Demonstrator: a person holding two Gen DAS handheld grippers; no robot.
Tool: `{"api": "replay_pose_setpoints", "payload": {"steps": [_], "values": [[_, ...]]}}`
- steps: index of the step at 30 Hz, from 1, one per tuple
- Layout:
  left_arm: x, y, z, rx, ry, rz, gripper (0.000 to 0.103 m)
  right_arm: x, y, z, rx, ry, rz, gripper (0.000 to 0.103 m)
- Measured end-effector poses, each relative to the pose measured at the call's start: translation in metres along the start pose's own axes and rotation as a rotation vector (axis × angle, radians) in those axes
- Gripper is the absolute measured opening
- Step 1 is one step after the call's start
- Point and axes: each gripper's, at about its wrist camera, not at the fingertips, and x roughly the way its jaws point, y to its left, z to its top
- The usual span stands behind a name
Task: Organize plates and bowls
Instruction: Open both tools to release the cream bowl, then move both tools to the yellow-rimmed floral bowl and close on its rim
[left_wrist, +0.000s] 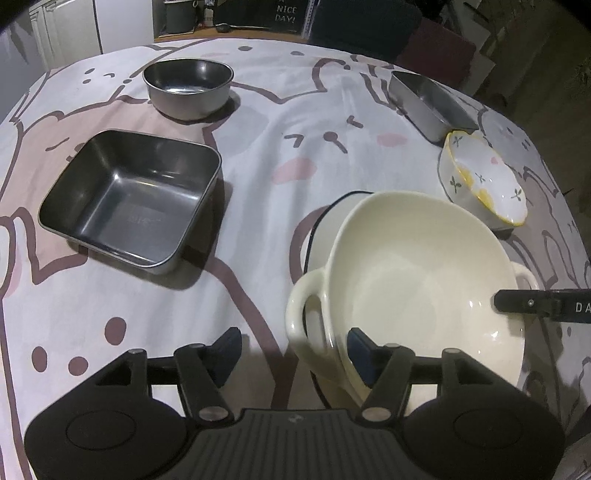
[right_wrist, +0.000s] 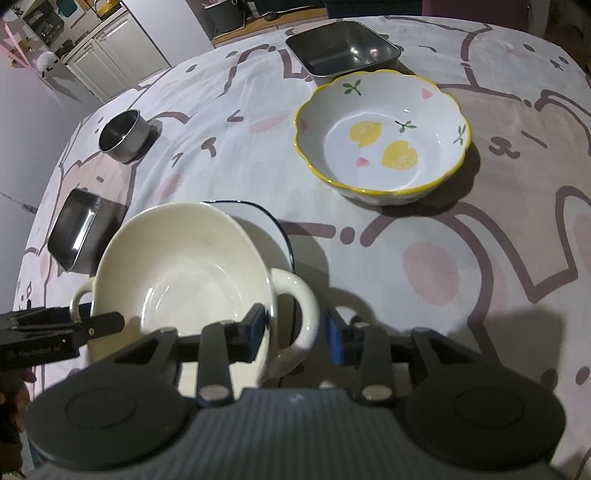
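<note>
cartoon tablecloth (left_wrist: 258, 155); cream bowl (left_wrist: 406, 266) hides plate (left_wrist: 325, 229); both grippers (left_wrist: 291, 350) (right_wrist: 295, 328) parted.

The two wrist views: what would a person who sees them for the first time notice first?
The cream bowl with two handles stands out first, sitting on a blue-rimmed plate close to both grippers. The left gripper and the right gripper each straddle one handle with open jaws. Next comes the flower-painted bowl with a yellow rim, farther back, and steel containers spread over the cartoon tablecloth.

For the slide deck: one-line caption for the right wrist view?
Right gripper open astride the cream two-handled bowl's handle, bowl resting on a blue-rimmed plate.
</note>
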Motion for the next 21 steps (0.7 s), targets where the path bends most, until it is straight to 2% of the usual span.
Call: {"api": "replay_pose_setpoints", "payload": {"steps": [10,16,17,18,21], "values": [[-0.006,-0.003,-0.002,0.007,-0.012,-0.004,0.072,-0.002,-0.002,-0.003,-0.016,0.004,0.008,0.053],[-0.023,-0.005,0.0,-0.024,-0.074,-0.01,0.094,-0.015,0.002,-0.006,-0.076,-0.023,0.073,0.073],[-0.027,-0.006,0.001,-0.027,-0.093,-0.003,0.097,-0.019,0.002,-0.007,-0.089,-0.033,0.084,0.079],[-0.031,-0.009,0.001,-0.023,-0.112,0.001,0.098,-0.023,0.002,-0.008,-0.097,-0.041,0.092,0.088],[-0.044,-0.018,0.005,0.001,-0.173,0.013,0.101,-0.037,0.0,-0.01,-0.137,-0.08,0.099,0.101]]}}
